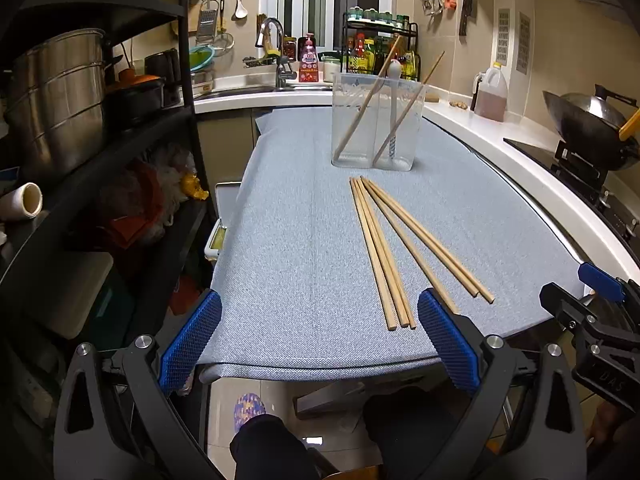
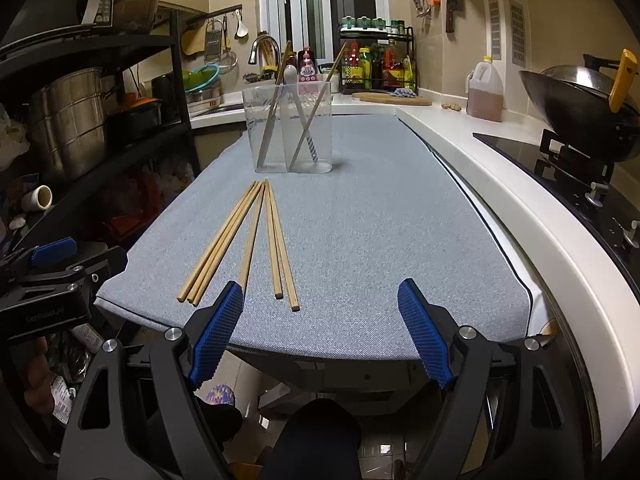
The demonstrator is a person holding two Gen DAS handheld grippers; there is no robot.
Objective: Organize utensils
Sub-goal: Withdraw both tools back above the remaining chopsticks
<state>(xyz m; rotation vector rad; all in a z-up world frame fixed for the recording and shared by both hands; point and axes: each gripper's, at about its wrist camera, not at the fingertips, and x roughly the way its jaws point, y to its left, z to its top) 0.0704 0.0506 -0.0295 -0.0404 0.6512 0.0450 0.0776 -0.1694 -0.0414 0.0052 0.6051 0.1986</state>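
Now, step: pick up loose chopsticks [image 1: 394,248].
Chopsticks: fanned on the table [image 1: 288,240], near clear holder [image 1: 376,124].
Left hand-held gripper [image 1: 320,344]: open, empty.
Right hand-held gripper [image 2: 320,332]: open, empty.
Advice: pinch one stick mid-length.

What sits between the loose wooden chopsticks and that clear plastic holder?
Nothing: both views show only bare grey-blue cloth between the wooden chopsticks and clear plastic holder.

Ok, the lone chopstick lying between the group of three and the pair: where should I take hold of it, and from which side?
Grip the lone chopstick near its middle, coming straight down from above with the right gripper, fingers across its length. It lies flat on the grey cloth; at the far tips all the sticks converge, and its near end sits behind the gripper's finger.
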